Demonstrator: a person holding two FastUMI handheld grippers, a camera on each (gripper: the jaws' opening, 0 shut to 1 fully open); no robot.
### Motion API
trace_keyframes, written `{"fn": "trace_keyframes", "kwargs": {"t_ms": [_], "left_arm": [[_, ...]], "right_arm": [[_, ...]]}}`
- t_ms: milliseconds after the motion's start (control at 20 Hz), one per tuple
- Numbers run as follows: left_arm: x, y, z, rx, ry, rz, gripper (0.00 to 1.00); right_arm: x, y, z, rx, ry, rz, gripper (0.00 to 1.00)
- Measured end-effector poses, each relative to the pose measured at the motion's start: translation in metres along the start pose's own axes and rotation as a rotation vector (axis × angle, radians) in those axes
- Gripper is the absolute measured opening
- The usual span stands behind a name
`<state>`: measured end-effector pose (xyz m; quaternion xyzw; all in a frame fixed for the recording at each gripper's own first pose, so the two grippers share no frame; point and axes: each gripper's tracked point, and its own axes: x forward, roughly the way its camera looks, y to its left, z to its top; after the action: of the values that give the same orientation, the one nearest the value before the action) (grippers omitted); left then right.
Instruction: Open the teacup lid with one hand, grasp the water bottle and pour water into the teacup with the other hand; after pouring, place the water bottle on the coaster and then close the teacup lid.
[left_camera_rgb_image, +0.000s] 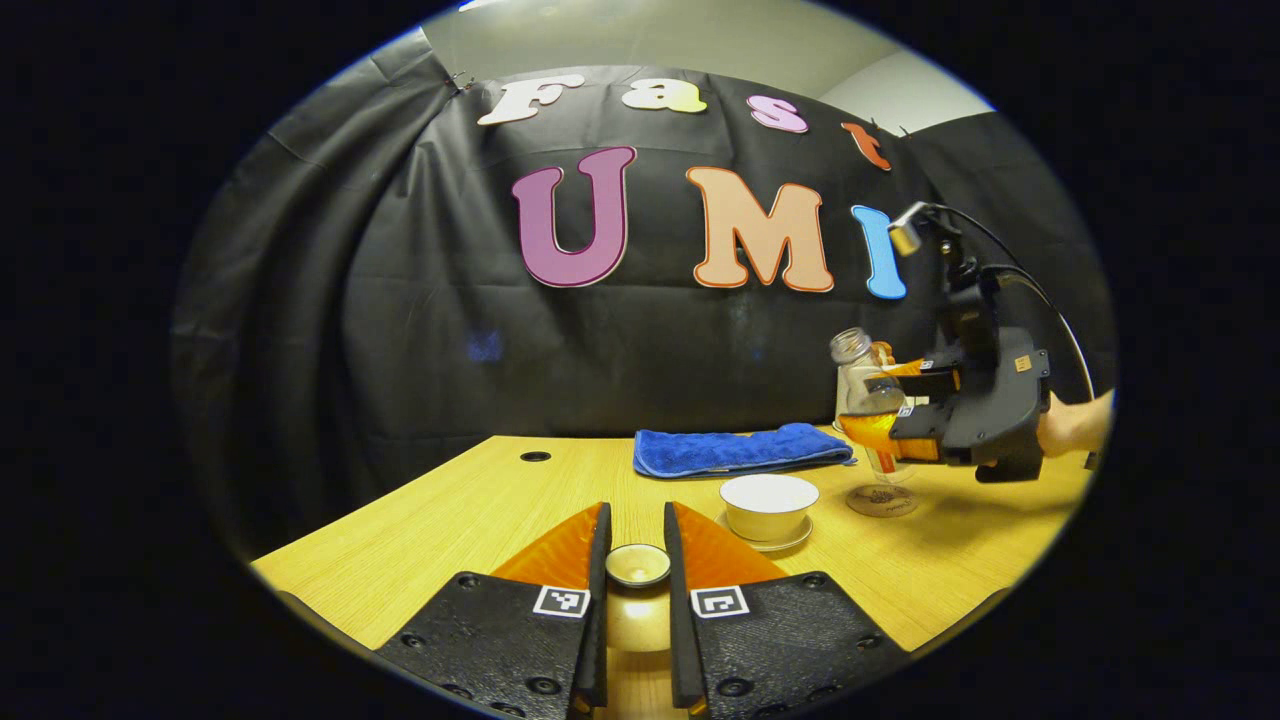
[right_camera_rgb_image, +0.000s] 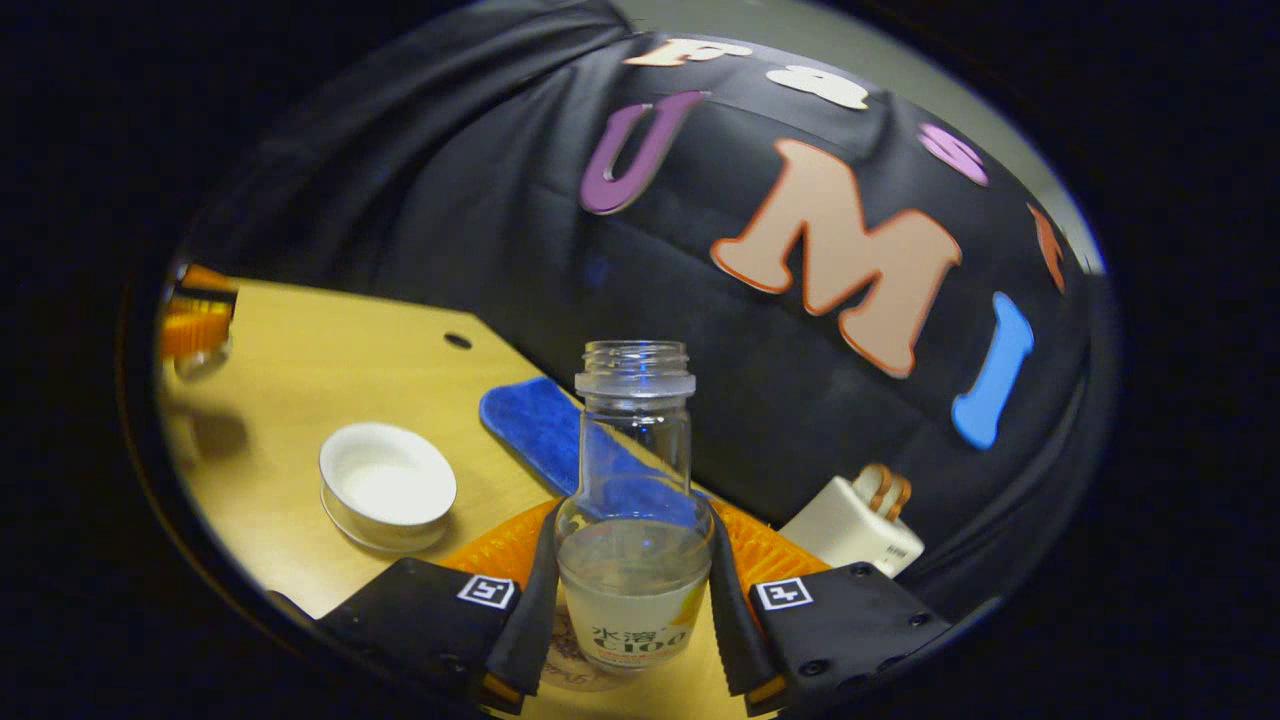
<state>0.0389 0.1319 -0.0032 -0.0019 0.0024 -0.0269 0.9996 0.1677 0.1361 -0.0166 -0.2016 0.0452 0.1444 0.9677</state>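
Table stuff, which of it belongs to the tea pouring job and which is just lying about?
Belongs to the job:
- teacup, open
- lid, held in the left tongs
- water bottle, held in the right tongs
- coaster, under the bottle

Just lying about:
- blue cloth
- small white box near the booth wall

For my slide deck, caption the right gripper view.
Right tool grips the uncapped water bottle, with the open teacup and blue cloth on the table.
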Motion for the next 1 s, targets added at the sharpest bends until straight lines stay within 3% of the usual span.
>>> {"fn": "trace_keyframes", "kwargs": {"t_ms": [150, 350, 1000], "left_arm": [[0.0, 0.0, 0.001, 0.0, -0.001, 0.0, 0.22], [0.0, 0.0, 0.001, 0.0, 0.0, 0.005, 0.22], [0.0, 0.001, 0.001, 0.0, 0.001, 0.007, 0.22]], "right_arm": [[0.008, -0.007, -0.016, 0.244, -0.012, -0.077, 0.74], [0.003, -0.006, -0.01, 0.396, -0.068, -0.084, 0.73], [0.005, 0.005, -0.017, 0.366, -0.103, -0.091, 0.72]]}}
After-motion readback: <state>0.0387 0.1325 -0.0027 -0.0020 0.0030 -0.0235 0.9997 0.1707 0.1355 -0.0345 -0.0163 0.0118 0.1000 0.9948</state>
